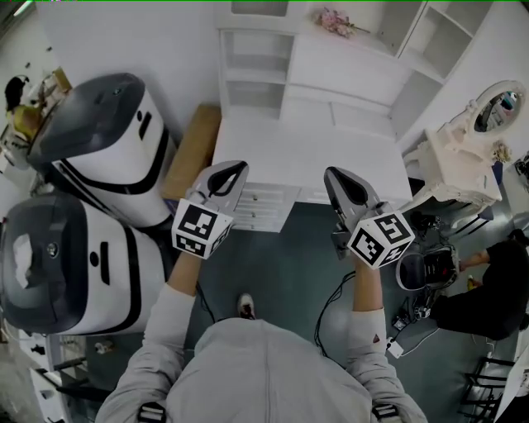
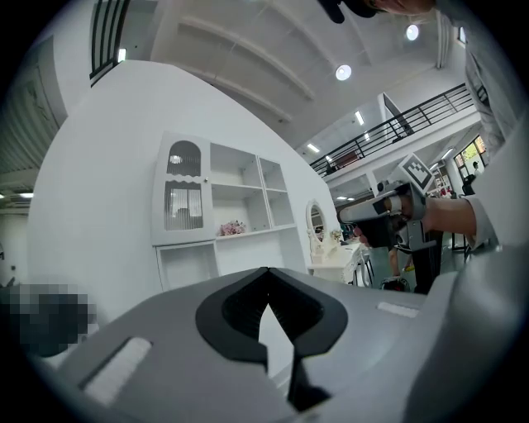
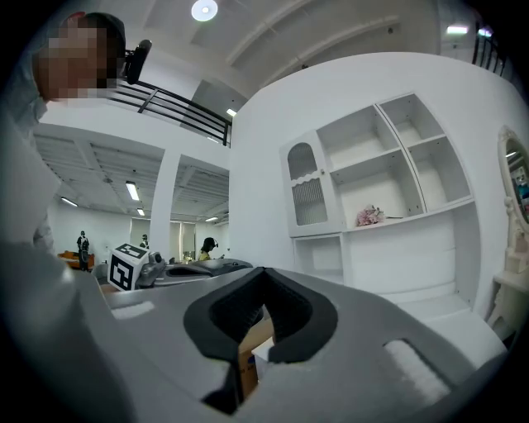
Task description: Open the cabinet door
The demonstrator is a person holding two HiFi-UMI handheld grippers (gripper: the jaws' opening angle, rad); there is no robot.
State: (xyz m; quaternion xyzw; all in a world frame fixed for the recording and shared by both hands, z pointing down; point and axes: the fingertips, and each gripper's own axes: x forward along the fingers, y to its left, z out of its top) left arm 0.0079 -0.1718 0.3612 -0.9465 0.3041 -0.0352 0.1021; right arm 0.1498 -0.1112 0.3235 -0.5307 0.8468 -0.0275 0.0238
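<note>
While both grippers point level toward the white cabinet, neither is close to it; a stretch of dark floor lies between the person and its base.

- Left gripper: clenched, tips meeting, nothing between them.
- Right gripper: likewise clenched and empty.
- Cabinet door: an arched, glazed panel in the upper left column of the cabinet, with open shelves to its right and an open niche below it. Its long axis is upright. From both grippers it lies ahead and above the line they point along.
- Nearer hand: judged to be the left, since the door's column sits on that side. The right gripper view shows the door further off to its left.
- Handle and hinge side: too small to tell.
- Edges: the cabinet's lower part, with small drawers, juts toward the person under the shelves, so reaching the door would mean going up and over it.
- Room: two large white-and-grey machines and a cardboard box crowd the left. A white dressing table with an oval mirror crowds the right. The lane straight ahead is open.
- Pink flowers sit on a shelf to the right of the door, out of the way.
</note>
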